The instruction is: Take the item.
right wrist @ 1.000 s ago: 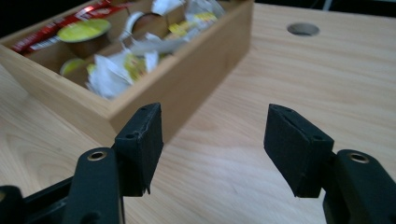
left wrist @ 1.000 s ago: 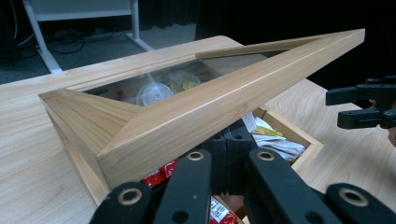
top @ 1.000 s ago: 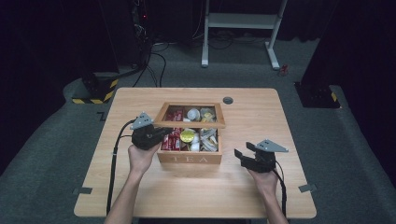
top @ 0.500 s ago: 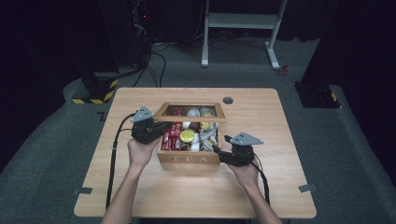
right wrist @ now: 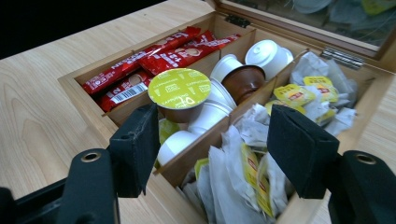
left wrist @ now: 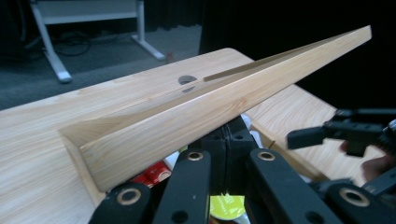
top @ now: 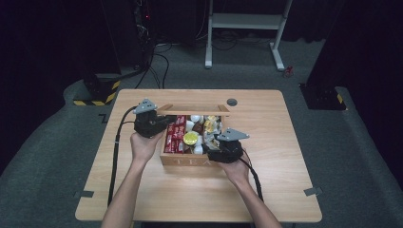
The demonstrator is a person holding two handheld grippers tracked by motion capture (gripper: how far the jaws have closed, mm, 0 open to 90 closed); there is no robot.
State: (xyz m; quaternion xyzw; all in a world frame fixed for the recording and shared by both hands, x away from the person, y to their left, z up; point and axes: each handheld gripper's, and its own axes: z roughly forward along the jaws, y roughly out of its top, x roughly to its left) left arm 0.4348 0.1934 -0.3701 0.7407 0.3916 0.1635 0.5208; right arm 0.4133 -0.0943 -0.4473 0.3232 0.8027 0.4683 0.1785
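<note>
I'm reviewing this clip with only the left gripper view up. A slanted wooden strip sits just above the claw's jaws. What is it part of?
Observer: It is the raised lid of a wooden box marked TEA. The left claw is shut on the lid's end, at the left in the high view.
Operator: What is inside the box?
Observer: Side by side there are red sachets, capsules, one of them with a yellow lid, and tea bags.
Operator: And the other claw at the right edge of my view?
Observer: The right claw hangs over the tea bags. Its jaws have just been opening, and nothing is pinched between them.
</note>
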